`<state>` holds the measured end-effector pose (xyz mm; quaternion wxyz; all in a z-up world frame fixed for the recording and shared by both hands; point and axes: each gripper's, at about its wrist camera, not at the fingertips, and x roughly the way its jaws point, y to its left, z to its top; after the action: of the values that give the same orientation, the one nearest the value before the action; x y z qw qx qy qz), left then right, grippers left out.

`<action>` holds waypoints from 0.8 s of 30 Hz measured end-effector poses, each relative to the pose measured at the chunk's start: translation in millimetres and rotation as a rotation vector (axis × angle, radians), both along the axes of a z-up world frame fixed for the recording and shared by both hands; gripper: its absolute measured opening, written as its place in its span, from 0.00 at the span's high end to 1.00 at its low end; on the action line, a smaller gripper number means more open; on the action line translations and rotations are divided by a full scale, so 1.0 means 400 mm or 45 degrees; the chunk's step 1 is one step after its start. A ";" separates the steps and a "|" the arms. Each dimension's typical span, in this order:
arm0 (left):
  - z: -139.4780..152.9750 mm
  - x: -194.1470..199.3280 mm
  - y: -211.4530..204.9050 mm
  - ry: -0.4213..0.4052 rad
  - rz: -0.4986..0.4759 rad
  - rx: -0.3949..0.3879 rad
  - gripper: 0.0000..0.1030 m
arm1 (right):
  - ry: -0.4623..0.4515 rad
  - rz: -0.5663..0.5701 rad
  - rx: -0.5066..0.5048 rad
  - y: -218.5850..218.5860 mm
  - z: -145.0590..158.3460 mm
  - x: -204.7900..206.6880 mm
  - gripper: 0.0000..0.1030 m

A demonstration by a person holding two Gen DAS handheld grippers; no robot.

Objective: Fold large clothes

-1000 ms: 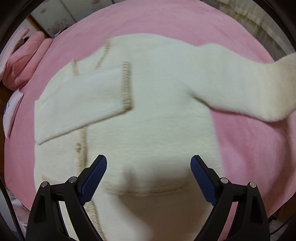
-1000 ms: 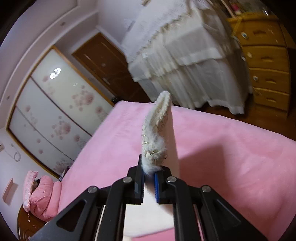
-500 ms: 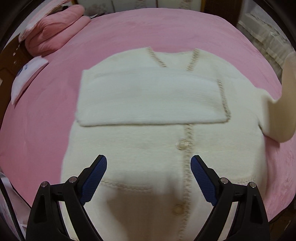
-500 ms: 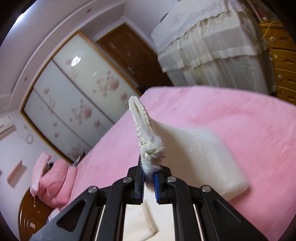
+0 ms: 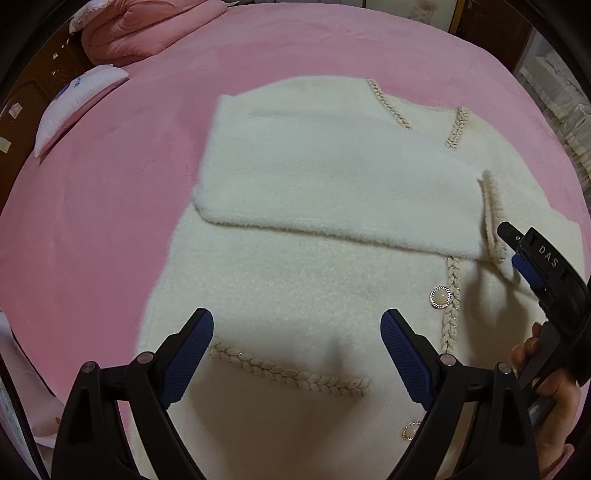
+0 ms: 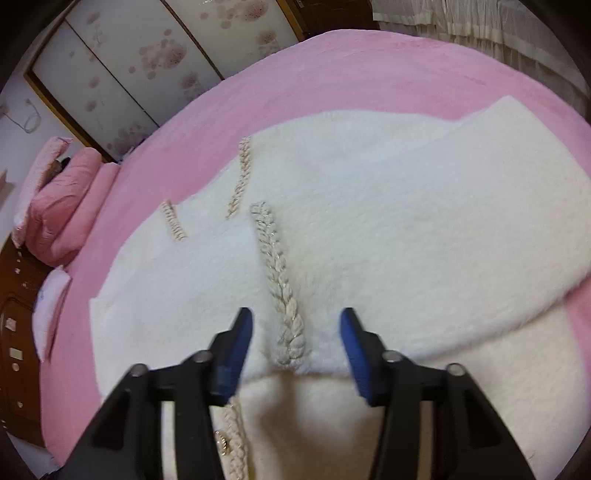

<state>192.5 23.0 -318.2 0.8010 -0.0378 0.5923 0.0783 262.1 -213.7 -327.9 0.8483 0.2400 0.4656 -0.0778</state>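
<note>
A cream fuzzy cardigan (image 5: 314,280) with braided trim and pearl buttons lies front-up on the pink bed (image 5: 92,221). One sleeve (image 5: 332,192) lies folded across the chest. My left gripper (image 5: 297,332) hovers open over the lower front, above a pocket braid, with nothing between its fingers. In the right wrist view the other sleeve (image 6: 424,240) lies across the body. Its braided cuff (image 6: 273,266) rests between the jaws of my right gripper (image 6: 295,321), which are opening and do not press on it. The right gripper (image 5: 517,251), held by a hand (image 5: 554,406), also shows in the left wrist view.
A folded pink quilt (image 5: 147,26) and a white pillow (image 5: 77,99) lie at the head of the bed, beside a dark wooden headboard (image 6: 14,332). A wardrobe with flowered sliding doors (image 6: 129,55) and a pale curtain (image 6: 461,18) stand beyond the bed.
My right gripper carried the sleeve cuff down onto the cardigan front, and its jaws have parted off the cuff. My left gripper slid sideways over the cardigan and stayed open.
</note>
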 end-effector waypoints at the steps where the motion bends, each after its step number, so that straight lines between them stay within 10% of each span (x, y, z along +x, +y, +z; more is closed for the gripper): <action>1: -0.006 0.005 -0.005 0.008 -0.003 -0.002 0.12 | -0.010 0.000 -0.031 0.000 0.005 -0.010 0.41; 13: -0.004 0.052 -0.180 -0.071 -0.093 -0.253 0.12 | 0.037 -0.015 -0.032 -0.128 0.017 -0.124 0.38; 24: -0.126 0.141 -0.392 0.014 0.038 -0.534 0.51 | 0.133 -0.013 -0.045 -0.323 0.000 -0.253 0.38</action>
<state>249.0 -133.8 -368.8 0.7710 -0.2122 0.5994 -0.0348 161.0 -343.0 -327.8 0.8265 0.2228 0.5067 -0.1027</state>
